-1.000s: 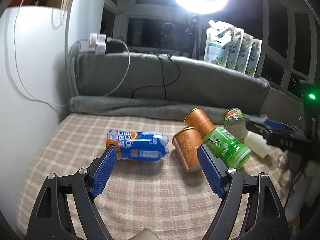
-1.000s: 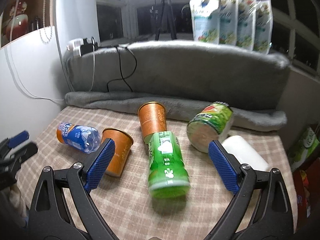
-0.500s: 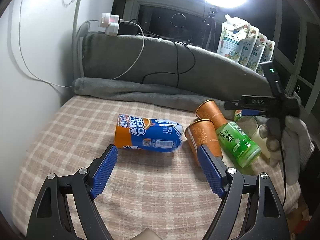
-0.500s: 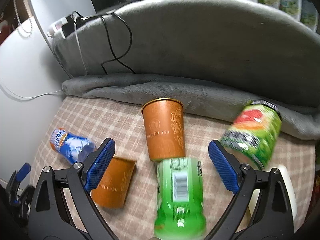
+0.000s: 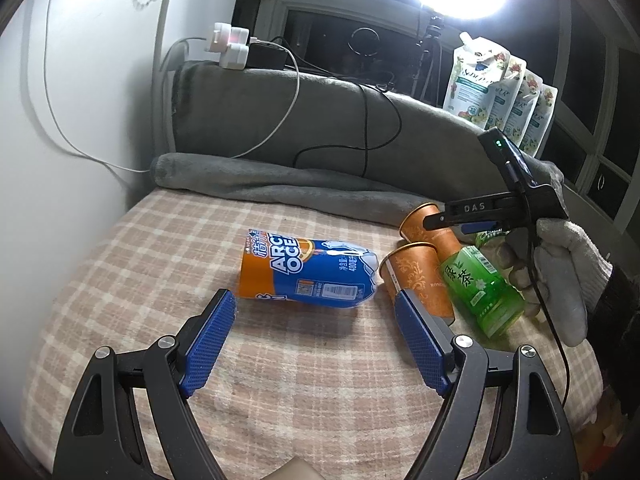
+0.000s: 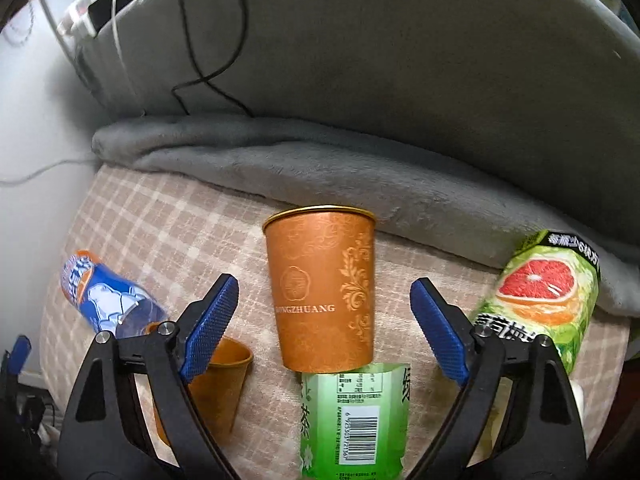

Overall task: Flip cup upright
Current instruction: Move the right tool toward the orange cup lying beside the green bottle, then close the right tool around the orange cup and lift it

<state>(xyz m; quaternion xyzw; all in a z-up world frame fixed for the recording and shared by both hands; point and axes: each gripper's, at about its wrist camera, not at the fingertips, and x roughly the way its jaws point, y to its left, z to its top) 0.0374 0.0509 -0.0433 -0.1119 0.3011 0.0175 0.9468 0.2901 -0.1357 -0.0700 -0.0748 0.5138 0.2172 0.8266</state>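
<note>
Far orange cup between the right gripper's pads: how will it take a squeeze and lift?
The far orange cup looks like thin paper and open-mouthed, so probably light and crushable. Lying on its side, tapered, it may roll in an arc. The green tea bottle at its base may block it.

Both tongs, left (image 5: 314,336) and right (image 6: 324,326), had black skeletal frames with triangular cut-outs, silver screws at the joints and blue knurled pads (image 5: 208,342). The right hand (image 5: 560,276) wore a grey-white knit glove beside a thin black cable (image 5: 552,320).
</note>
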